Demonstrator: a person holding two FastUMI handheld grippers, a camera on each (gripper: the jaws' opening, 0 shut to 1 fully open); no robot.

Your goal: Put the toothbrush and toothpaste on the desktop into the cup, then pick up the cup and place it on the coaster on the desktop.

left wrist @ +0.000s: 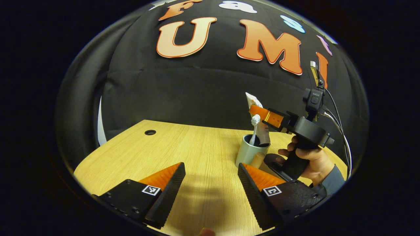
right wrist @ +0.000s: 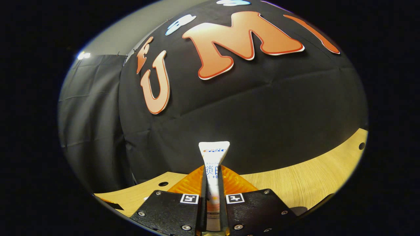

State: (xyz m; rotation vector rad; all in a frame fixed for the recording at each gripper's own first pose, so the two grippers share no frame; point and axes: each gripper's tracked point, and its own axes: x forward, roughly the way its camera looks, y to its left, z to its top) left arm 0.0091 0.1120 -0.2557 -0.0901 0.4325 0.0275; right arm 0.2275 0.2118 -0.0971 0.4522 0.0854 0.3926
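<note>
Two items stand in the cup [left wrist: 246,153]: the toothbrush [left wrist: 254,128], bristles up, and the toothpaste [right wrist: 213,178] tube, flat crimped end upward. Right gripper [right wrist: 212,209] is clamped on the tube, both fingers pressing its sides; in the left gripper view it sits just above the cup, held by a hand [left wrist: 310,160]. Cup rests on the wooden desktop [left wrist: 197,147]. Dark round coaster [left wrist: 274,162] lies just beside it. Left gripper [left wrist: 211,178] hangs wide apart, nothing between its fingers, low over bare wood.

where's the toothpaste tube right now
The toothpaste tube is clamped upright between the right gripper fingers; in the left gripper view it stands over the cup, beside the toothbrush.
</note>
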